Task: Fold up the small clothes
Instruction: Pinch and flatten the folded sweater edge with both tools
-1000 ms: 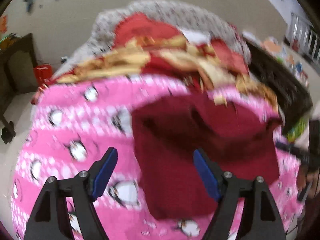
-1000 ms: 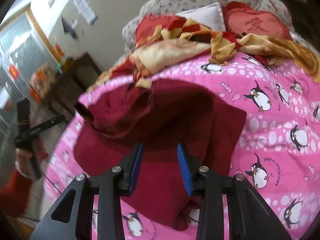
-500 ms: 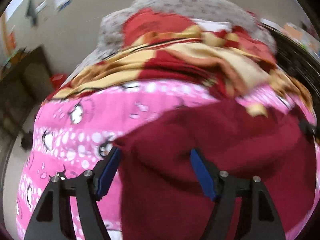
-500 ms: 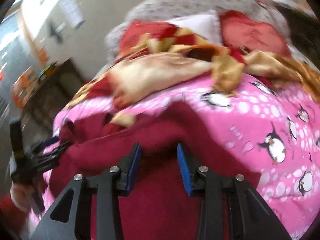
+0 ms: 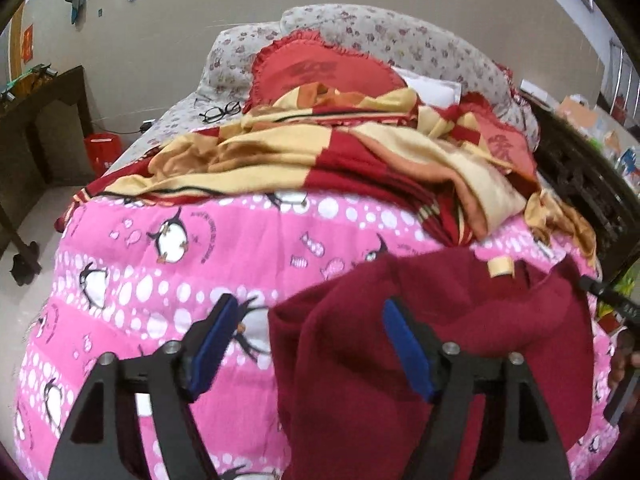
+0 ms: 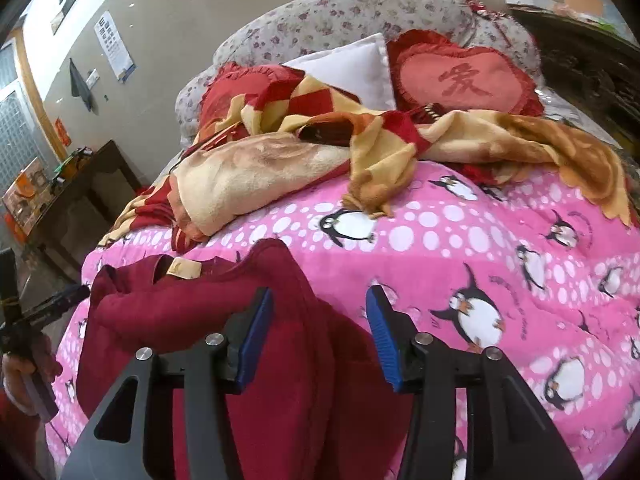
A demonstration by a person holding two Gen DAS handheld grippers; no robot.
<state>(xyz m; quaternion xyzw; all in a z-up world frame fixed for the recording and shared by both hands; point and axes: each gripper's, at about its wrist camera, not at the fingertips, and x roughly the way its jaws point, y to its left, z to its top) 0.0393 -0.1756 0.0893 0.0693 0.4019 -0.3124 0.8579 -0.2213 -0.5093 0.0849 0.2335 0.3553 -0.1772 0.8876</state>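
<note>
Between the earlier frames and this moment, the right gripper (image 6: 320, 330) had widened from nearly closed to parted jaws, and the dark red garment (image 5: 420, 344) had settled flatter on the pink penguin-print quilt (image 5: 168, 248). Left gripper (image 5: 308, 344) also stood with its blue pads (image 5: 406, 354) spread wide, holding nothing; one pad sat over the garment, the other over bare quilt. In the right wrist view the garment (image 6: 280, 344) lay partly folded beneath the gripper, its collar label (image 6: 185, 269) facing up. Beyond it, a red-and-yellow blanket (image 6: 304, 160) lay heaped, with a heart-shaped red cushion (image 6: 464, 78) behind it.
</note>
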